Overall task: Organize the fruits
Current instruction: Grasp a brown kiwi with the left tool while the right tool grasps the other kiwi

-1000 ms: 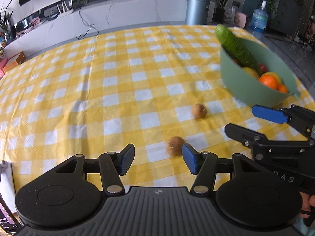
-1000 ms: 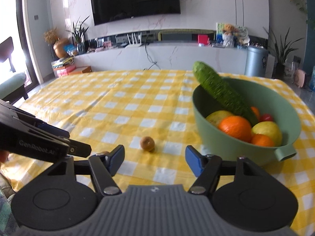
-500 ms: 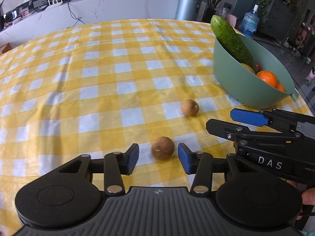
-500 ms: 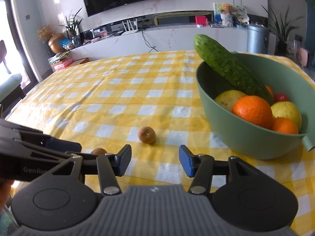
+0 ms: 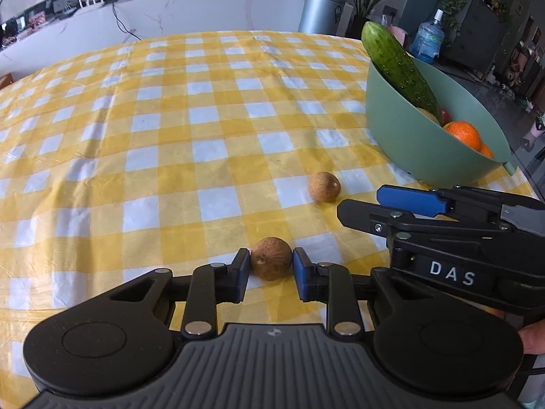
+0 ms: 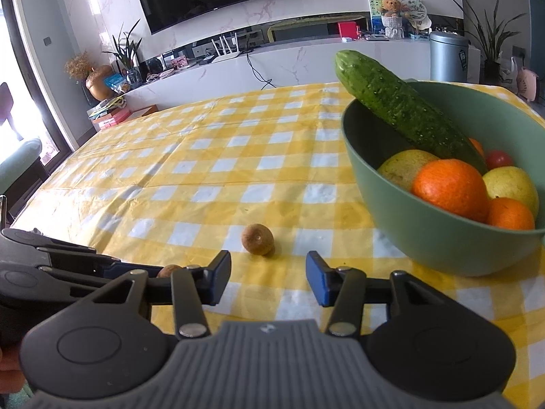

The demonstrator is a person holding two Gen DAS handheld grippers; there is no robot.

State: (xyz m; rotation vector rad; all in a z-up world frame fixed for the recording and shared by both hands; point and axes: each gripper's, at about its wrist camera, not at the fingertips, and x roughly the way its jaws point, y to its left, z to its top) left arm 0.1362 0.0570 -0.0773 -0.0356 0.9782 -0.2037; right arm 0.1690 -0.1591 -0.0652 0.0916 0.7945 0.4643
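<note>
We see the left gripper clenched on a small brown fruit, both blue pads pressed against its sides on the yellow checked tablecloth. The right gripper is closing, its jaws still apart and nothing between them; a second brown fruit lies on the cloth just beyond its fingertips. From the right wrist view the held fruit is mostly hidden behind the left gripper's fingers, only its top showing. The green bowl stands to the right, near the second fruit, with a cucumber leaning over its rim and oranges inside; its right side is cut off.
</note>
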